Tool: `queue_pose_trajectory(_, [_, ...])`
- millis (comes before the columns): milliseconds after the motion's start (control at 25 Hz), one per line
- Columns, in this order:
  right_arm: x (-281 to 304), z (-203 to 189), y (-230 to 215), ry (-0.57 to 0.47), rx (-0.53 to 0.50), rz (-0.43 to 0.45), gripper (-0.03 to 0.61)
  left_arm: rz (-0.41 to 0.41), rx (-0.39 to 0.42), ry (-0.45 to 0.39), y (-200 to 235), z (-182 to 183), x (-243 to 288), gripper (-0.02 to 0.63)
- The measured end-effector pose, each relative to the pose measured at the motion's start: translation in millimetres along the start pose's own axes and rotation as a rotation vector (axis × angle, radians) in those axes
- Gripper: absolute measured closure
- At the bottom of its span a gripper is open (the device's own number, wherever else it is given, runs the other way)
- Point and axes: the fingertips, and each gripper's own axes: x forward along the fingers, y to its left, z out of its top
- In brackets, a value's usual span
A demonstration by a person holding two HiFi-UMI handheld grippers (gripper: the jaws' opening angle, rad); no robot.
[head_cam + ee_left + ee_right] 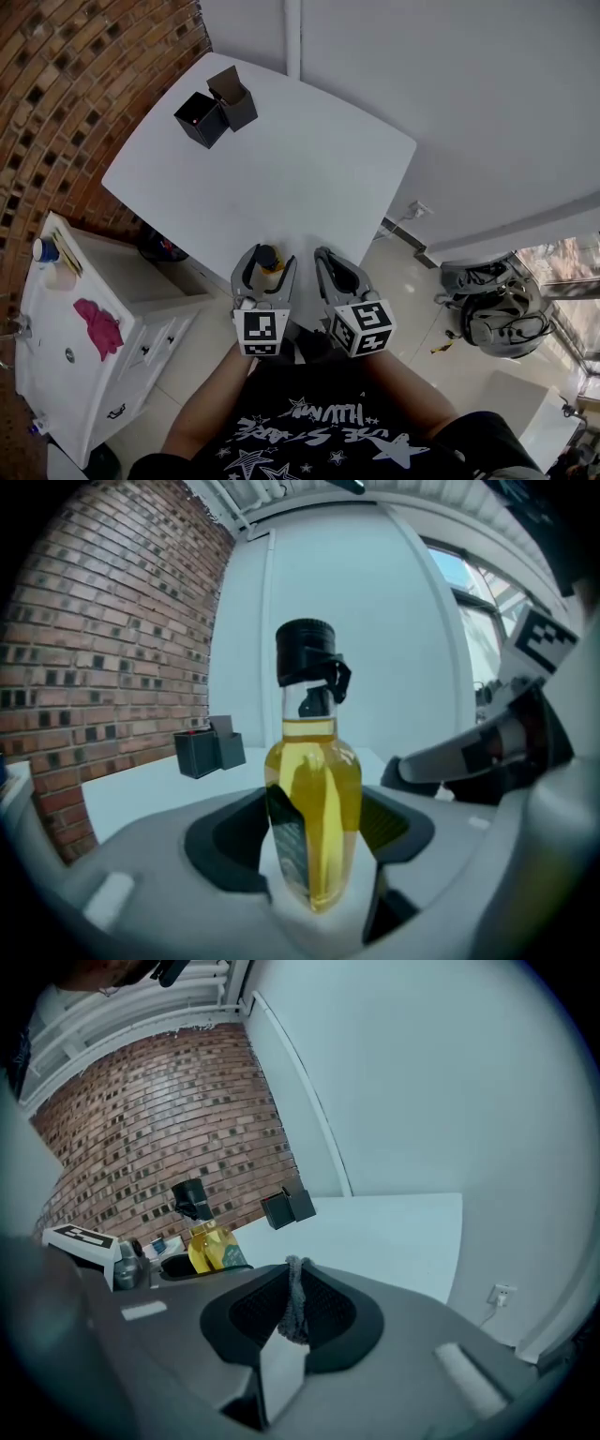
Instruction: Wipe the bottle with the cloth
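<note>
Left gripper (272, 255) is clamped partway on a clear glass bottle of yellow liquid with a black cap (312, 827), upright between its ridged black pads. Right gripper (322, 252), just beside it, is pinched nearly closed on a thin fold of fuzzy grey cloth (296, 1309). Both tips sit at the near edge of the smooth white round-cornered bench (281, 159), with open surface ahead. Two matte black boxes (216, 111) sit far ahead-left, near the brick wall (56, 94).
</note>
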Motion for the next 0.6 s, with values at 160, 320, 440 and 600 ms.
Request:
queue_pose_trajectory(160, [3.2, 1.7, 9.6, -0.013, 0.012, 0.022, 0.538, -0.182, 0.043, -0.035, -8.8, 0.4, -2.2, 0.327])
queue_pose_trajectory(320, [4.9, 4.1, 19.9, -0.032, 0.022, 0.040, 0.538, -0.310, 0.072, -0.045, -13.9, 0.8, -2.8, 0.327])
queue_pose_trajectory(440, [6.7, 5.5, 25.2, -0.041, 0.041, 0.034, 0.537, -0.379, 0.088, -0.045, -15.7, 1.0, -3.0, 0.327])
queue_pose_trajectory(600, [7.8, 5.9, 31.4, -0.044, 0.047, 0.029, 0.537, -0.447, 0.109, -0.042, -19.0, 0.9, -3.5, 0.328])
